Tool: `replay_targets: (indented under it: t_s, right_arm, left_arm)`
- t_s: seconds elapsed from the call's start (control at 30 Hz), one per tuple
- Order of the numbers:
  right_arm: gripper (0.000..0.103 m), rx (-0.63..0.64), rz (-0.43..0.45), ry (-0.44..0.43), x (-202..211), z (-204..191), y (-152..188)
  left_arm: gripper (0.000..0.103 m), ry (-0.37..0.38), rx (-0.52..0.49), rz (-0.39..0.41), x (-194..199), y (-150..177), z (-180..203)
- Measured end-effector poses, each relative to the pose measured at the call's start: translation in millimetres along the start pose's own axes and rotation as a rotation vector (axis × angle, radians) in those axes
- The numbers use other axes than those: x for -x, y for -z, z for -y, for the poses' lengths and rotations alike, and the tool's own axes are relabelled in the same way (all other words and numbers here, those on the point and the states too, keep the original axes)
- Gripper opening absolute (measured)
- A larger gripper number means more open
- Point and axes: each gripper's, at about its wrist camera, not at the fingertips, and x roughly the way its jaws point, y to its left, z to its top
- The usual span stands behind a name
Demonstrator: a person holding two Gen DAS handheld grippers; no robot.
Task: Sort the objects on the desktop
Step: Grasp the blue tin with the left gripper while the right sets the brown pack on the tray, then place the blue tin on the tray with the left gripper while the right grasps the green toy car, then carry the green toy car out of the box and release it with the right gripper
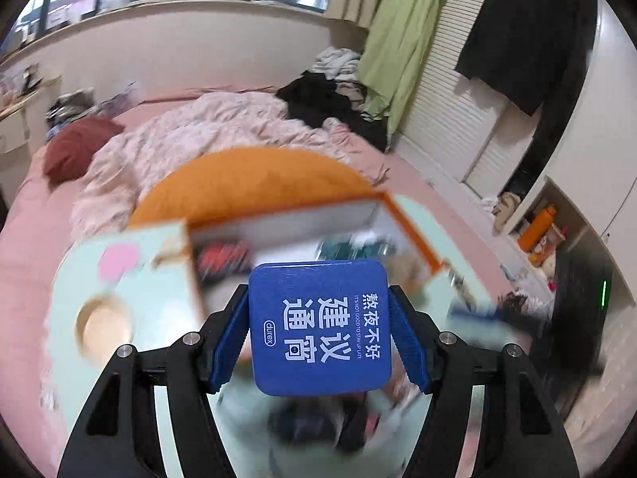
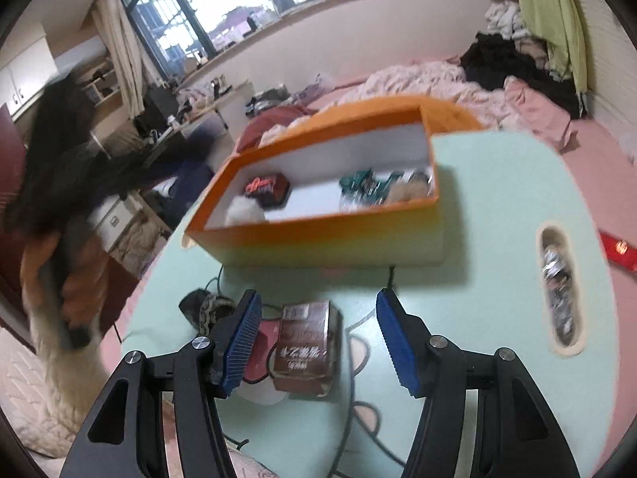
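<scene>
My left gripper (image 1: 318, 330) is shut on a blue square tin (image 1: 318, 326) with white lettering and holds it in the air in front of the open orange box (image 1: 310, 219). In the right wrist view the orange box (image 2: 318, 231) stands on the mint green table (image 2: 497, 207) and holds a dark red packet (image 2: 266, 189), a white item and green-wrapped items (image 2: 366, 187). My right gripper (image 2: 318, 338) is open above a brown packet (image 2: 306, 350) that lies on the table between its fingers.
A dark lacy item (image 2: 207, 306) and a cable lie left of the brown packet. A slot (image 2: 559, 283) in the table's right side holds small items. A bed with pink bedding (image 2: 458, 83) lies behind. A person's arm (image 2: 59, 199) is at the left.
</scene>
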Motion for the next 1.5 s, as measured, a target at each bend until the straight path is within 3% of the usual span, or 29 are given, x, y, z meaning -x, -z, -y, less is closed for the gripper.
replay_targets:
  t_s: [0.13, 0.27, 0.33, 0.47, 0.6, 0.67, 0.77, 0.83, 0.97, 1.13, 1.17, 1.5]
  right_arm:
    - [0.057, 0.119, -0.008, 0.010, 3.3, -17.8, -42.9]
    - [0.021, 0.183, -0.125, 0.077, -29.5, -30.4, -93.2]
    - [0.014, 0.210, -0.206, 0.131, -58.8, -31.2, -113.5]
    - [0.014, 0.283, -0.356, 0.262, -112.0, -29.5, -125.6]
    - [0.019, 0.298, -0.475, 0.276, -144.9, -19.6, -122.3]
    - [0.021, 0.303, -0.494, 0.298, -157.4, -15.0, -120.5]
    - [0.047, 0.322, -0.534, 0.300, -172.5, -10.9, -116.3]
    - [0.050, 0.405, -0.589, 0.326, -185.5, -16.9, -105.2]
    - [0.037, 0.310, -0.526, 0.276, -179.0, -7.2, -107.6]
    - [0.035, 0.218, -0.437, 0.204, -158.5, 0.6, -114.8]
    - [0.029, 0.202, -0.383, 0.175, -145.7, -0.4, -118.9]
    - [0.027, 0.113, -0.017, -0.109, 3.1, -19.9, -126.5]
  left_arm:
    - [0.067, 0.046, 0.084, -0.084, -4.3, 37.8, -28.0]
    - [0.067, -0.027, 0.100, -0.140, -34.1, 47.1, -40.4]
    - [0.067, 0.003, 0.145, -0.129, -41.8, 53.4, -44.8]
    - [0.067, -0.001, 0.202, -0.125, -63.8, 59.0, -48.0]
    - [0.068, -0.041, 0.187, -0.068, -66.3, 63.4, -47.1]
    - [0.069, -0.015, 0.178, -0.071, -65.2, 65.0, -46.0]
    - [0.069, 0.037, 0.173, -0.062, -59.9, 63.6, -45.5]
    - [0.069, 0.030, 0.174, -0.040, -53.9, 61.9, -47.3]
    - [0.069, 0.032, 0.189, -0.018, -44.5, 57.8, -55.4]
    - [0.069, 0.030, 0.216, 0.024, -29.0, 55.0, -68.5]
    - [0.069, 0.031, 0.219, 0.033, -25.9, 54.3, -69.5]
    - [0.069, 0.036, 0.224, 0.109, -1.7, 47.8, -69.5]
